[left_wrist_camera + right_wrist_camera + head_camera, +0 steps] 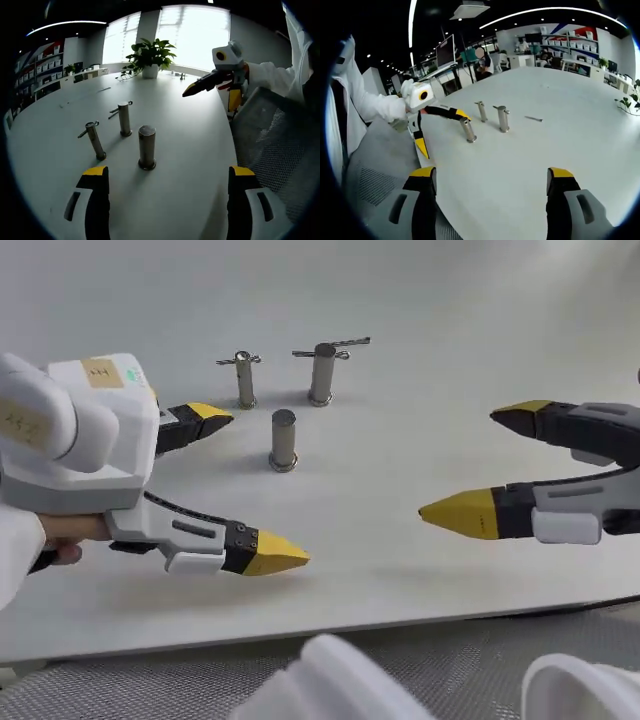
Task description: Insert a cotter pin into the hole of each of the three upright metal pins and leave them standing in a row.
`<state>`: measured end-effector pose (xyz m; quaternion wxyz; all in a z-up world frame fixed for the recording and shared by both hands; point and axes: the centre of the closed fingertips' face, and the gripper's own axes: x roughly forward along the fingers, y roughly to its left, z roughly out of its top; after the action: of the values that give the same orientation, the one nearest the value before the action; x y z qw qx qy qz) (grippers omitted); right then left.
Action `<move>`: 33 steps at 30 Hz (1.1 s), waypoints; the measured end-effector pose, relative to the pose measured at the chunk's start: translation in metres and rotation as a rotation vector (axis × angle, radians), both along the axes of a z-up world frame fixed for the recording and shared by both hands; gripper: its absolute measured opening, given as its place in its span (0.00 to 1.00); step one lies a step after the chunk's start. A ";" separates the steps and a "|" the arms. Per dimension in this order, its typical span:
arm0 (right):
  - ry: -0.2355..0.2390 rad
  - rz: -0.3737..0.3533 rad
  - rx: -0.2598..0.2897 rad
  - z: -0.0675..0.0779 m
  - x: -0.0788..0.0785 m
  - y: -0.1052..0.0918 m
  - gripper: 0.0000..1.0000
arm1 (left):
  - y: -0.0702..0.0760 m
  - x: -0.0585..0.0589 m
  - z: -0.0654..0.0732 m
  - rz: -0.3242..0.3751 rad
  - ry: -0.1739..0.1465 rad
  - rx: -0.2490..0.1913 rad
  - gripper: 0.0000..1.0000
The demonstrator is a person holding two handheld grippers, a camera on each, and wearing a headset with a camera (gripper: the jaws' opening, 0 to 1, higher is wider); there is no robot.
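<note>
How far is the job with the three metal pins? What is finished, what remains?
Done: the back-left pin and back-right pin each carry a cotter pin through the top. In hand: nothing; the left gripper and right gripper are open and empty. Left: the front pin has none, and a loose cotter pin lies on the table.

The left gripper [252, 485] and right gripper [465, 462] each have a white body, black jaws and yellow pointed tips; tan labels [101, 372] and a green dot [131, 376] mark the left's housing, and the person wears a white sleeve [14, 552]
</note>
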<state>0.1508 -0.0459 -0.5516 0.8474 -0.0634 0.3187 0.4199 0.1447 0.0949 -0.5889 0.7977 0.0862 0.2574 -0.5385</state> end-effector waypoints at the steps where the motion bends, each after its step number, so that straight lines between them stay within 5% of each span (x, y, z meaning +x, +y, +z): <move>1: -0.002 0.002 -0.006 0.000 0.001 -0.001 0.89 | 0.001 0.000 0.000 0.004 0.003 -0.001 0.99; 7: -0.012 0.043 -0.075 0.008 0.018 -0.010 0.88 | 0.005 -0.001 0.004 0.023 -0.003 -0.006 0.99; 9: -0.054 0.052 -0.151 0.009 0.034 -0.018 0.84 | 0.007 0.000 0.003 0.032 -0.003 -0.009 0.99; 18: -0.081 0.151 -0.267 0.014 0.078 -0.016 0.75 | 0.015 -0.003 0.001 0.061 0.005 0.006 0.99; 21: -0.098 0.227 -0.326 0.016 0.094 -0.012 0.65 | 0.019 -0.001 0.004 0.110 0.016 0.025 0.99; 28: -0.072 0.348 -0.387 0.006 0.123 0.011 0.62 | 0.019 -0.002 0.021 0.135 0.047 -0.071 0.99; 33: -0.075 0.435 -0.488 -0.009 0.140 0.021 0.57 | 0.021 -0.006 0.022 0.137 0.038 -0.066 0.97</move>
<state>0.2912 -0.0245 -0.5602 0.7088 -0.3464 0.3577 0.4996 0.1387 0.1163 -0.5672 0.8300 0.0319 0.2600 -0.4925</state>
